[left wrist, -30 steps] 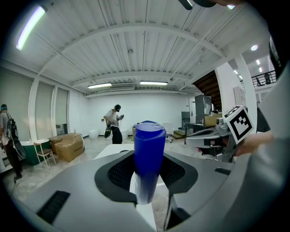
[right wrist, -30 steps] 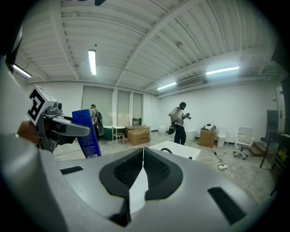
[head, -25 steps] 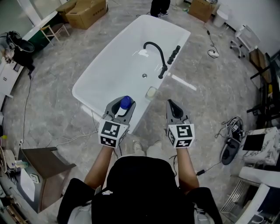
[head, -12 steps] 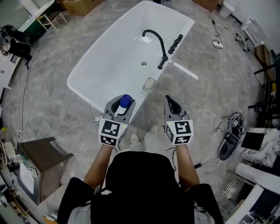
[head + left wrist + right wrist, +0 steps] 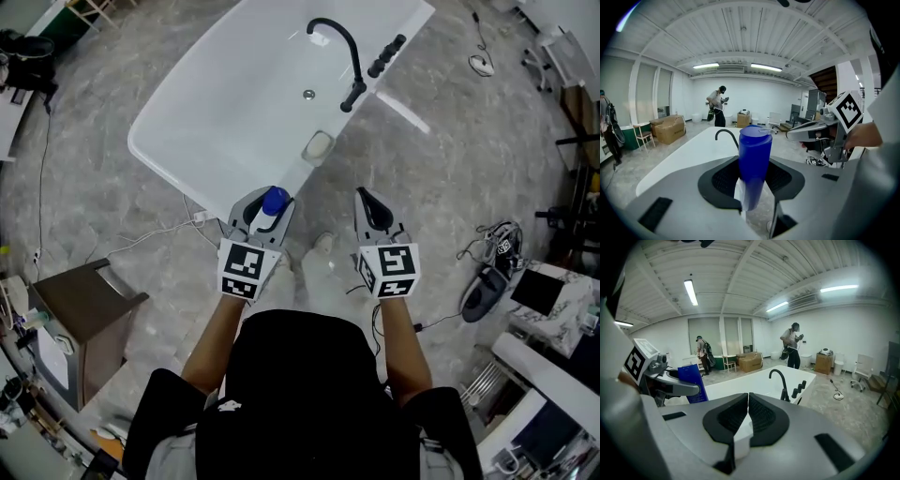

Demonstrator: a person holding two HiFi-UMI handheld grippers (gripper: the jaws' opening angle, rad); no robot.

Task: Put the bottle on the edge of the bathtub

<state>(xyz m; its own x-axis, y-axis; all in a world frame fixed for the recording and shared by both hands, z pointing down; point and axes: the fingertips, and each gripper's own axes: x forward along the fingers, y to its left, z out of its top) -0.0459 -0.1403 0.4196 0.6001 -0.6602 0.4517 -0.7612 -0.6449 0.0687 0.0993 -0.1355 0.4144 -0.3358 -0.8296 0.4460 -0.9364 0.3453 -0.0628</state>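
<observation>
Nearest to the person, the left tongs [image 5: 265, 202] pinch the blue bottle [image 5: 753, 159] with its cap up, held in the air close by the near end of the white bathtub [image 5: 187, 122], the right tongs [image 5: 365, 195] just to the right are pressed together with nothing between them, and farther off a black faucet [image 5: 349, 52] stands on the right rim.

No lettering is legible; the left tongs [image 5: 270, 196] and right tongs [image 5: 363, 194] bear only square markers.

Head view steeply down from above; both gripper views low, toward the shared bathtub [image 5: 216, 103].
</observation>
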